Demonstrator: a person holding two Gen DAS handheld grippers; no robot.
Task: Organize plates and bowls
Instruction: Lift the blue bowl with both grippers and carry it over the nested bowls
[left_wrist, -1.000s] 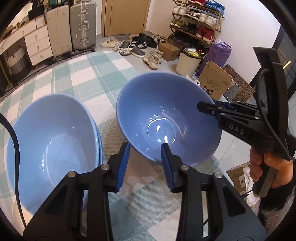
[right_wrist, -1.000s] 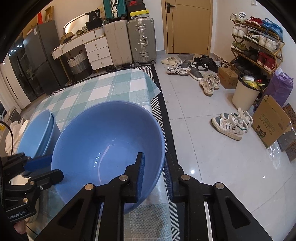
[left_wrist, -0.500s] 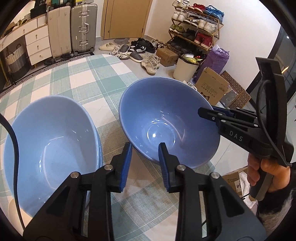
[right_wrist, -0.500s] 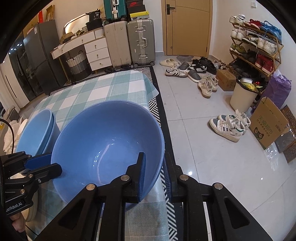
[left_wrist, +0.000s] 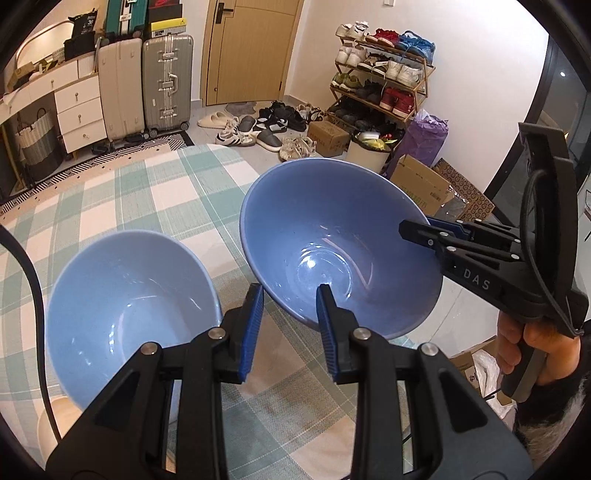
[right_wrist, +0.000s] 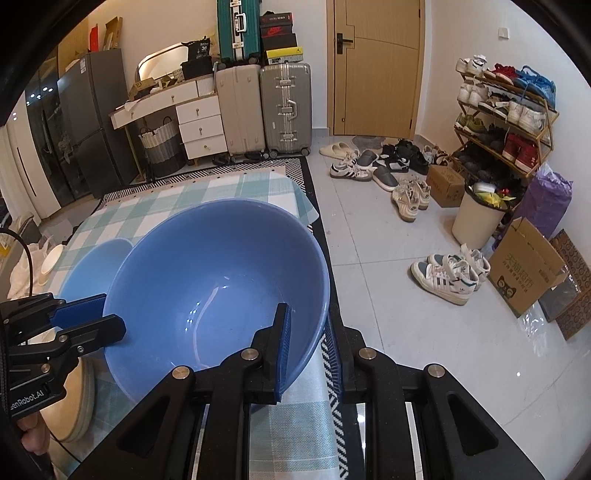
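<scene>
**Inspector:** Now, the left tongs (left_wrist: 289, 291). State?

**Assistant:** Narrow. The jaws have just been closing, with the wall of the darker blue bowl (left_wrist: 340, 240) between them. One pad sits inside the bowl and the other outside, at the part of the rim nearest the paler blue bowl (left_wrist: 125, 302). Grip confirmed in the right wrist view, where both fingers straddle that same edge.

**Inspector:** And the right tongs (right_wrist: 306, 321)?

**Assistant:** Nearly closed and clamped on the same bowl. The inner pad lies against the inside wall, and the outer pad is behind the rim. This grip is on the side facing away from the paler blue bowl, roughly a quarter of the rim round from the left grip. A hand (left_wrist: 532, 347) is wrapped on the handle.

**Inspector:** Position of the held bowl?

**Assistant:** Just beside the paler blue bowl and to its right, as the left wrist camera sees it. The two rims are close but apart. The paler one stands on the checked cloth (left_wrist: 147, 192). The held one appears clear of the cloth, though its foot is hidden.

**Inspector:** Orientation?

**Assistant:** Mouth upward, tipped somewhat toward the two cameras, so the whole inside shows. It is round, so there is no long axis to record.

**Inspector:** Contents?

**Assistant:** Only light reflections on the glaze.
</scene>
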